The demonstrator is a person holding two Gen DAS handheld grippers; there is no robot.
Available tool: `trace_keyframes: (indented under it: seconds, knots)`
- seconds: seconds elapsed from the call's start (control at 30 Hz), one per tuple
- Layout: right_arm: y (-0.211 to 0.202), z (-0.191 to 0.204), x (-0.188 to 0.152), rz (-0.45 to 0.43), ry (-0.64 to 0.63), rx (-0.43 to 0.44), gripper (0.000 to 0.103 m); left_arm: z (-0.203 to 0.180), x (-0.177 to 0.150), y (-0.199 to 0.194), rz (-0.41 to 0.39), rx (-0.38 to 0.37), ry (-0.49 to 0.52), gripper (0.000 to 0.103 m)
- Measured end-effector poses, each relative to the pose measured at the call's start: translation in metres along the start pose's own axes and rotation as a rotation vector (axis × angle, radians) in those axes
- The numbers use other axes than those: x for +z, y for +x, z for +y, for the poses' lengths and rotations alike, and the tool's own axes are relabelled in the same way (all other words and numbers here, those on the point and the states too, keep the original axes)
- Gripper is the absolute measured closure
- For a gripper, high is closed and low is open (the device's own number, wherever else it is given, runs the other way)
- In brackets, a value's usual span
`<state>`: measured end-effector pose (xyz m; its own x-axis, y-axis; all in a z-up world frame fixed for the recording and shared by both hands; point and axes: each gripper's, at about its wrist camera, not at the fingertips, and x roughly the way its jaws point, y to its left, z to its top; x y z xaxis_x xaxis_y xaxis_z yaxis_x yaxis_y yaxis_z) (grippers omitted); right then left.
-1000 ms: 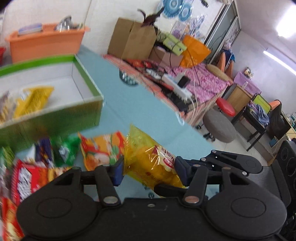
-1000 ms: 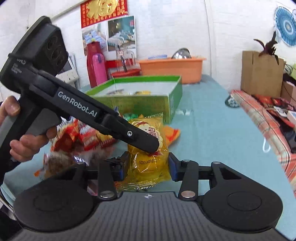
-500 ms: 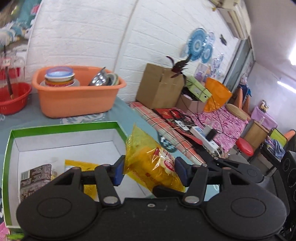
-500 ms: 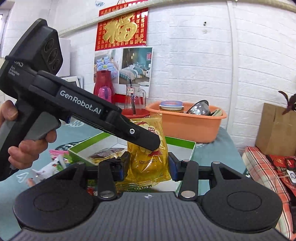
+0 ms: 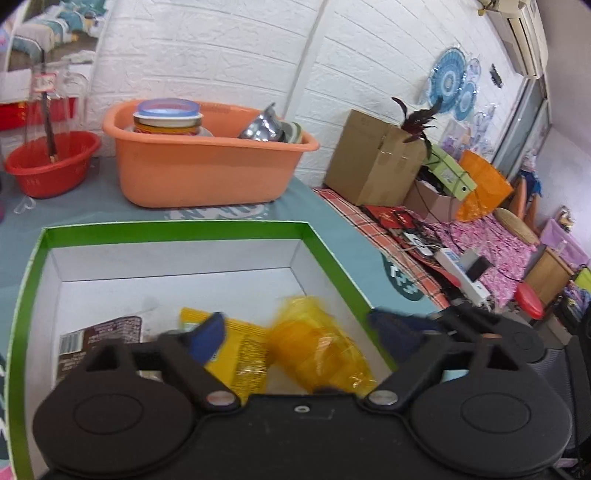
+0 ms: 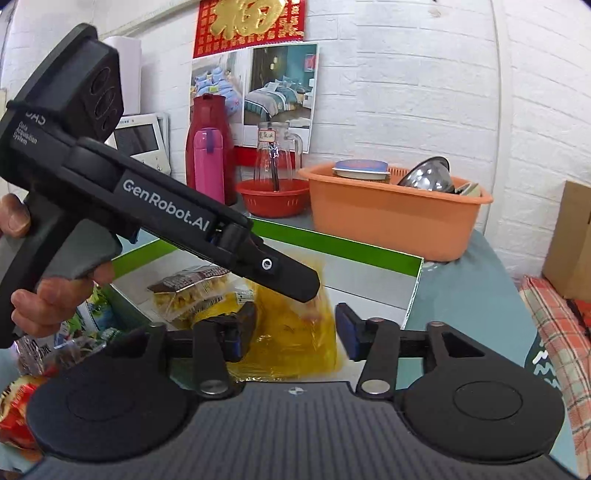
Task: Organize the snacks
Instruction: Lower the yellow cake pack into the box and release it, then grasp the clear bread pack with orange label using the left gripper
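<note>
Yellow snack bag (image 5: 317, 350) (blurred) between parted left gripper (image 5: 299, 332) pads, untouched

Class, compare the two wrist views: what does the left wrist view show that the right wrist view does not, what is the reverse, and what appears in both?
Only the left wrist view: a potted plant, blue wall fans and a red stool.
Only the right wrist view: the person's hand on the left gripper, a pink bottle and a red wall hanging.
Both: the green box, the yellow snack bag, the orange tub.
</note>
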<state>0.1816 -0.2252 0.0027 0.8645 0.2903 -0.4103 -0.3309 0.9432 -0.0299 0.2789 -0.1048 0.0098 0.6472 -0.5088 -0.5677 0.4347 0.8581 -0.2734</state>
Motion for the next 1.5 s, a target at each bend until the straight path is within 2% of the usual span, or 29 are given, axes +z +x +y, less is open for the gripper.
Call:
trace_keyframes:
  seconds: [0.07,0.17,0.5,0.73,0.87,1.03,1.23,1.47,1.5]
  knots:
    - [-0.006,0.002,-0.002,-0.032,-0.009,-0.025,0.0,-0.003,-0.003,-0.006,-0.024,0.03,0.018,0.0]
    - [-0.014,0.003,0.0,-0.034,0.004,-0.028,0.0,-0.005,-0.005,-0.012,-0.016,0.053,0.017,0.0]
    - [-0.082,0.023,0.004,-0.107,0.01,-0.022,0.0,-0.027,-0.021,-0.068,-0.044,0.068,0.0,0.0]
    - [-0.15,0.048,-0.024,-0.12,0.034,-0.007,0.0,-0.043,-0.064,-0.129,-0.013,0.065,0.004,0.0]
    - [-0.169,0.06,-0.051,-0.069,0.074,0.047,0.0,-0.048,-0.098,-0.151,0.006,0.036,0.004,0.0]
    - [-0.17,0.079,-0.08,0.035,0.09,0.069,0.0,-0.045,-0.137,-0.168,0.039,0.021,-0.033,0.0]
    - [-0.158,0.098,-0.089,0.083,0.044,0.114,0.0,-0.044,-0.17,-0.183,0.075,0.05,-0.008,0.0]
    - [-0.134,0.109,-0.093,0.129,-0.016,0.146,0.0,-0.055,-0.176,-0.18,0.084,0.011,0.065,0.0]
    - [-0.132,0.108,-0.095,0.145,-0.02,0.137,0.009,-0.058,-0.177,-0.177,0.09,0.004,0.083,0.003]
